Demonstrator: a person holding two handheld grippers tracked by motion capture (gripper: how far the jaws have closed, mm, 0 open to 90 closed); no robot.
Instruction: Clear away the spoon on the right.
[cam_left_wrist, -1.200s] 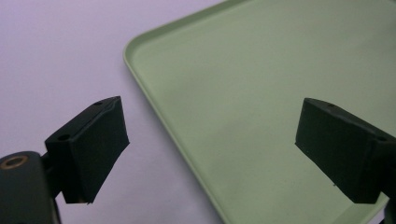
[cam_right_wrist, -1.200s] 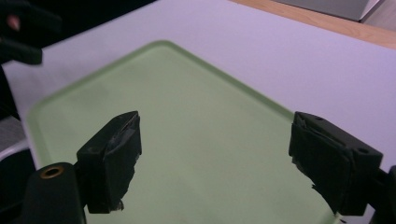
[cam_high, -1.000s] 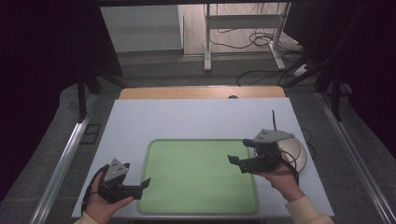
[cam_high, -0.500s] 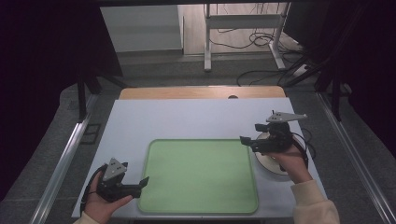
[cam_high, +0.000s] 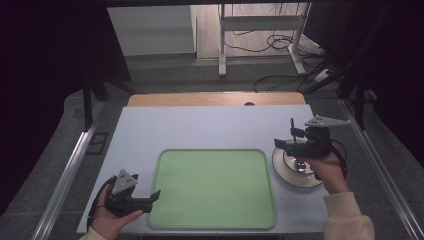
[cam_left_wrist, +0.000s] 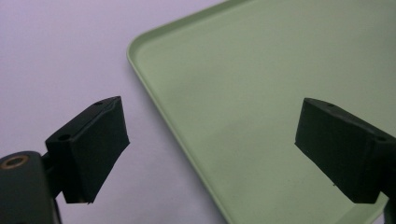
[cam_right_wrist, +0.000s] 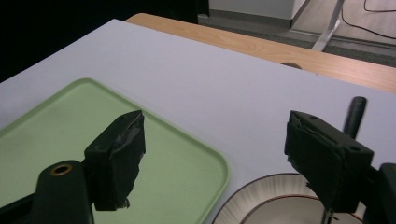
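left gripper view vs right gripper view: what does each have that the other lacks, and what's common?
Left gripper view alone: the left gripper, jaws wide apart, straddling the rounded corner and rim of the green tray.

Right gripper view alone: the right gripper, jaws open above a white plate with a ribbed rim, a black upright handle behind one jaw, and the wooden tabletop edge.

Both: the green tray and the pale table cover.

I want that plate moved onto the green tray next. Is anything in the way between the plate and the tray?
Nothing visible does. The plate sits on the white table just right of the tray, whose surface is bare. The right tool hangs open above the plate's left edge.
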